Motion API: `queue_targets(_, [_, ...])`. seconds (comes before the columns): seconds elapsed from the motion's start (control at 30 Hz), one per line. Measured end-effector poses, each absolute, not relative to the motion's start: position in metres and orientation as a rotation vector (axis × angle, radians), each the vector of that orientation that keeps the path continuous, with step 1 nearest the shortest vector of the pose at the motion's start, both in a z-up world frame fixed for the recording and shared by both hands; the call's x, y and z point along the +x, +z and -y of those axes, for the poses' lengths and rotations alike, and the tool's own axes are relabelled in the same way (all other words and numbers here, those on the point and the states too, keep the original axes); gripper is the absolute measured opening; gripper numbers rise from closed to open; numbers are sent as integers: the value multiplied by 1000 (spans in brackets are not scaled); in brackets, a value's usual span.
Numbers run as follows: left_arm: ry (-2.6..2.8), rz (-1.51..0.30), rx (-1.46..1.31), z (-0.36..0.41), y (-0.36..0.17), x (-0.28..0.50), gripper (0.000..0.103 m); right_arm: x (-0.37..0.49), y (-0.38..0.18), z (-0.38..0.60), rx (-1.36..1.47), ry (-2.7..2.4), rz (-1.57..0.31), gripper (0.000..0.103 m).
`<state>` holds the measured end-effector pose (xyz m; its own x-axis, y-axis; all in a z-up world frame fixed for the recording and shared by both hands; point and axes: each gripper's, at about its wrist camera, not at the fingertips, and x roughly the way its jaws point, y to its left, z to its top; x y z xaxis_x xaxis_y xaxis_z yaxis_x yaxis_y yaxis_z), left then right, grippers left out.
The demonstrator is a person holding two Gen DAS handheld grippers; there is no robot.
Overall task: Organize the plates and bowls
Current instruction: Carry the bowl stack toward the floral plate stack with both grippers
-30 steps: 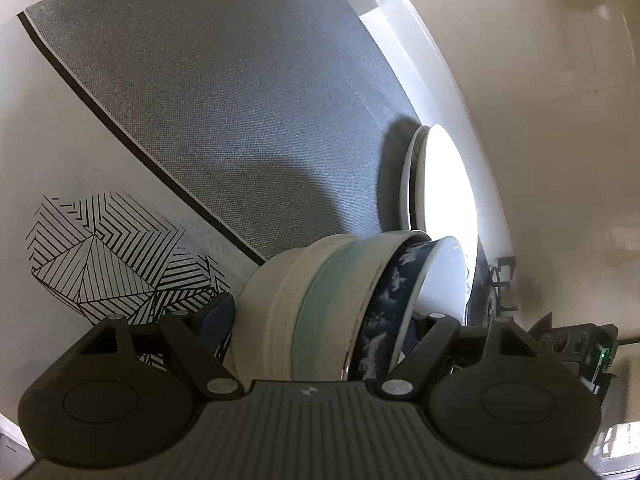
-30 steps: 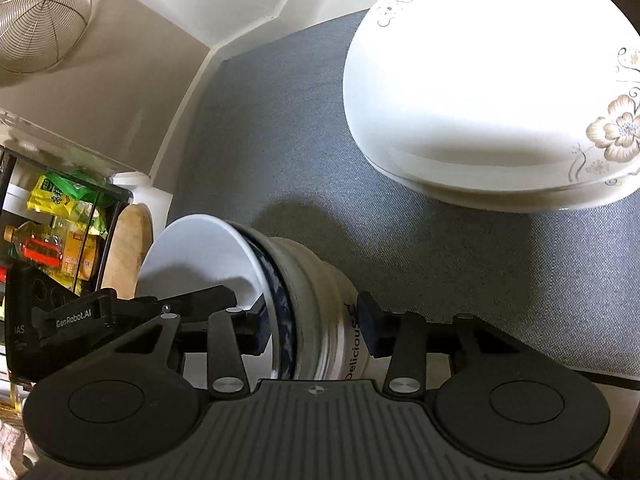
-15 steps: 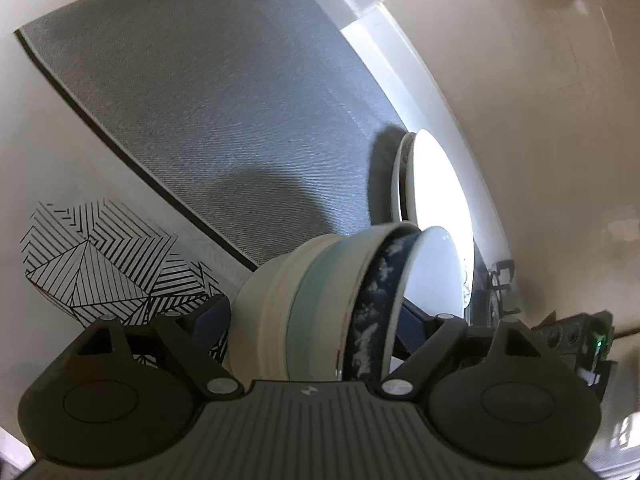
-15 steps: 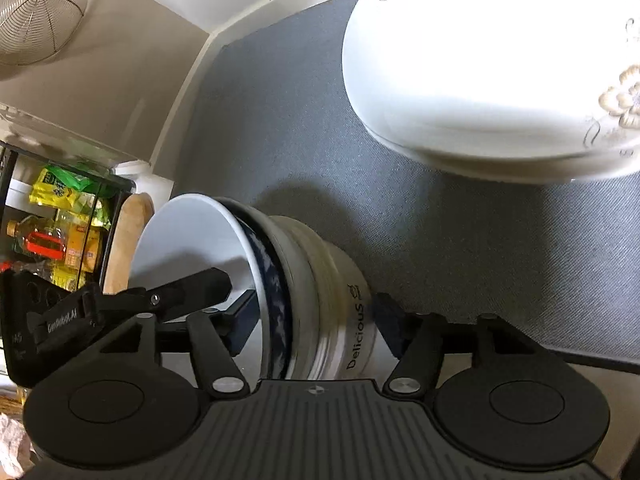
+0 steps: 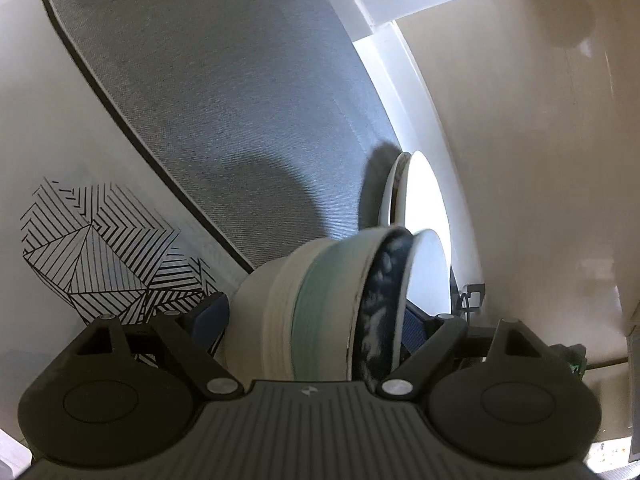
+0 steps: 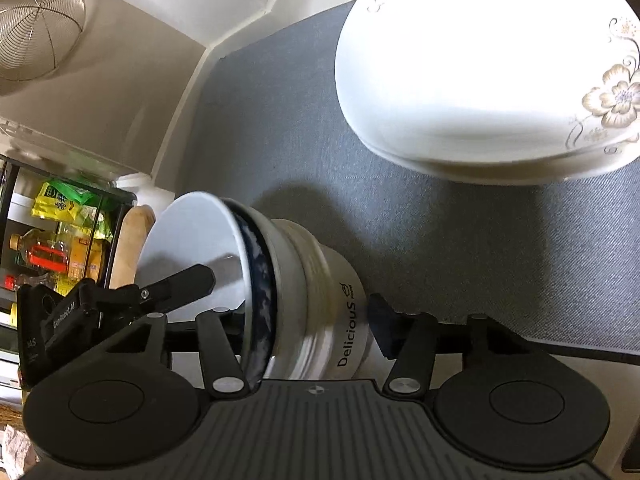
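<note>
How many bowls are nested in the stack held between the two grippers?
3 visible: a white-lined blue-patterned bowl innermost, a pale green-banded one in the middle, and a ribbed white "Delicious" bowl outermost. More could be hidden inside.

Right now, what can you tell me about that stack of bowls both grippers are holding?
The stack of bowls is nested and held over a grey mat. The inner bowl is plain white with a dark blue patterned outside; next comes a pale green one, then a ribbed cream one printed "Delicious". They look ceramic. The right gripper and the left gripper each straddle the stack, fingers on either side.
</note>
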<state>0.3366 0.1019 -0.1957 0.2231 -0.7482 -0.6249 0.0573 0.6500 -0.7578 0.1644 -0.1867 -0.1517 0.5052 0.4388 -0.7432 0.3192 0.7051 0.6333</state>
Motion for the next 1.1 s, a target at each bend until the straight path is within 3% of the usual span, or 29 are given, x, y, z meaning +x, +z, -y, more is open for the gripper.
queue_targets(1.1, [-666,-1146,-670,-67,-151,359,89,169,-116,210,769,84,-962,56])
